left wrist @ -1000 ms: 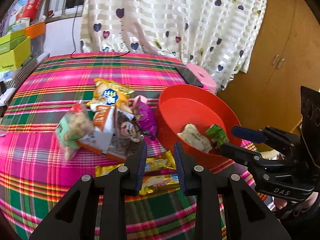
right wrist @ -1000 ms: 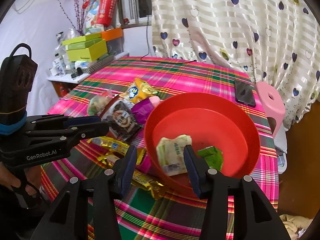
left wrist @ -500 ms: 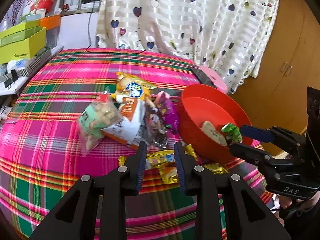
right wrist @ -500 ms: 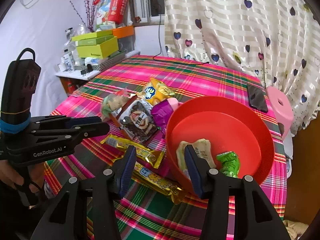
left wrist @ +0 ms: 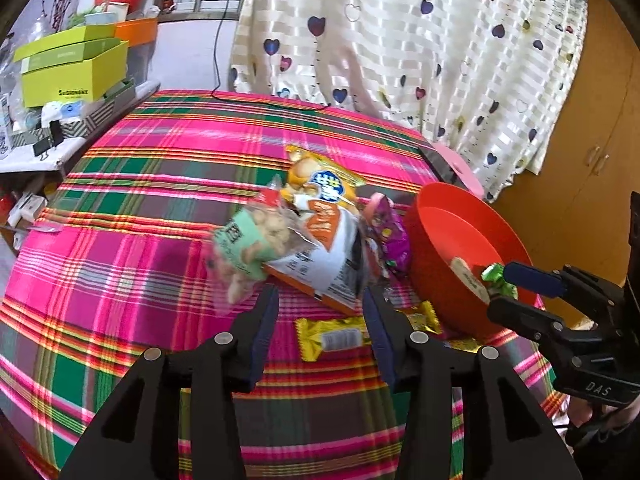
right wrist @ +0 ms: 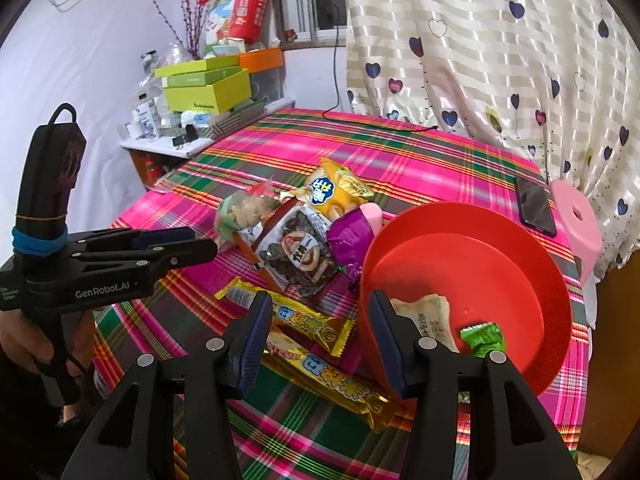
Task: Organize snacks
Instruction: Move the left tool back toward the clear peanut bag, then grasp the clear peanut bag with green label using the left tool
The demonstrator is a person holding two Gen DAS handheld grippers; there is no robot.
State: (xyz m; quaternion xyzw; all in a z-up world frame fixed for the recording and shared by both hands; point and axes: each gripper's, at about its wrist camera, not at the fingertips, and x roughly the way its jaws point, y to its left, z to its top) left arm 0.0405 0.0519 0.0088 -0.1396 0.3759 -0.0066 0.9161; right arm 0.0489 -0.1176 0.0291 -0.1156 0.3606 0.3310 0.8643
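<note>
Left gripper (left wrist: 318, 316): we hold it open and empty above the plaid tablecloth (left wrist: 160, 184), near the snack pile.
Right gripper (right wrist: 318, 330): ours too, jaws apart, nothing held, over the gold bars beside the bowl.
Red bowl (right wrist: 532, 248): holds a pale packet (right wrist: 430, 318) and a green candy (right wrist: 482, 336).
Snack pile (right wrist: 296, 236): sunflower-seed bag, yellow biscuit bag, purple packet, left of the bowl.
Gold bars (right wrist: 316, 328): two, flat, touching the bowl.
</note>
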